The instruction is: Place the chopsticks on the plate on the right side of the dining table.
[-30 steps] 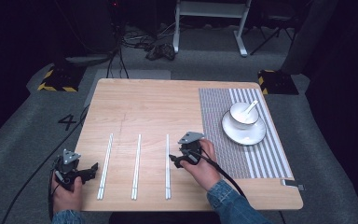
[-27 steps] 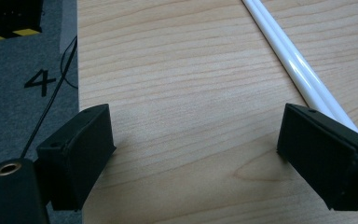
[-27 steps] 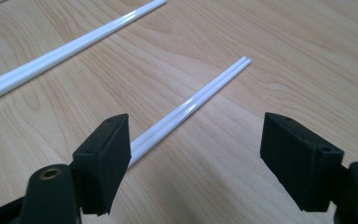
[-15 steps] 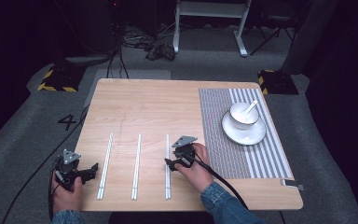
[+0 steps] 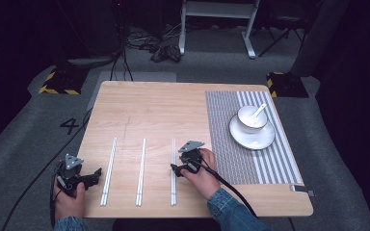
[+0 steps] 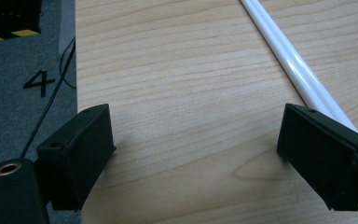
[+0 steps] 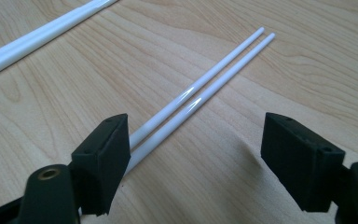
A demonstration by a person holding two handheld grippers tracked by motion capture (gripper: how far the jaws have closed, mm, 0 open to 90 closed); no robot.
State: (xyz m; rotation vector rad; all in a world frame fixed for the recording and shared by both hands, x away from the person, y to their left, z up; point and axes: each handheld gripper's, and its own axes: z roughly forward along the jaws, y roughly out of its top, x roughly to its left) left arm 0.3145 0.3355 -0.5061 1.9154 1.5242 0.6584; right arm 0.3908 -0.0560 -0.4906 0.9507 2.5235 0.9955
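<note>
At the near edge of the wooden table (image 5: 173,103), the left gripper (image 5: 90,177) is held low by a hand (image 5: 68,204), just left of the left pair of white chopsticks (image 5: 109,169). Its jaws are spread wide apart, and nothing is held between them. In the left gripper view, bare wood is seen between the two black jaws, and the same white sticks (image 6: 289,58) are seen running past the jaw on the right side of that view.

A little farther in, the right gripper (image 5: 176,168) is held by the other hand (image 5: 201,174) at the right pair of chopsticks (image 5: 173,180). Its jaws are also wide apart. In the right gripper view, this pair (image 7: 200,93) is seen lying flat between the jaws, close against one jaw, but not squeezed.

The middle pair (image 5: 140,171) is laid between the other two.

Farther back on the right, a striped mat (image 5: 231,125) is spread, and a white plate (image 5: 252,137) with a bowl (image 5: 250,118) and a spoon (image 5: 259,110) is set on it.
</note>
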